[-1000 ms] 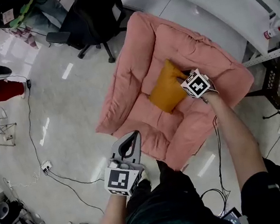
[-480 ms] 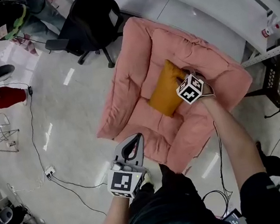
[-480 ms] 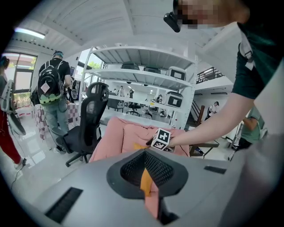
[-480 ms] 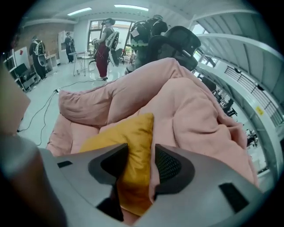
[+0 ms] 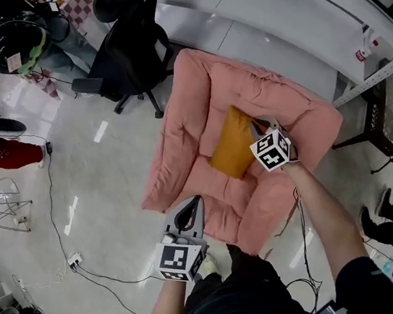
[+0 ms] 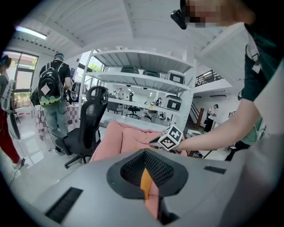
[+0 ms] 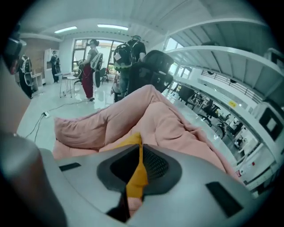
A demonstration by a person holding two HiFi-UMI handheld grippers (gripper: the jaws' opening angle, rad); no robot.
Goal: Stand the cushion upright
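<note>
Right hand-held gripper (image 5: 258,127) closing on the top edge of the orange cushion (image 5: 232,143).
Orange fabric is pinched between its jaws; the cushion stands tilted on edge in the seat of the pink floor sofa (image 5: 198,116). Left hand-held gripper (image 5: 193,204) hangs above the floor (image 5: 97,175) by the sofa's near edge, jaws together, empty.

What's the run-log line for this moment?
right gripper: jaws closing on orange cushion edge | left gripper: shut, empty, clear of pink sofa | cushion: on sofa seat
</note>
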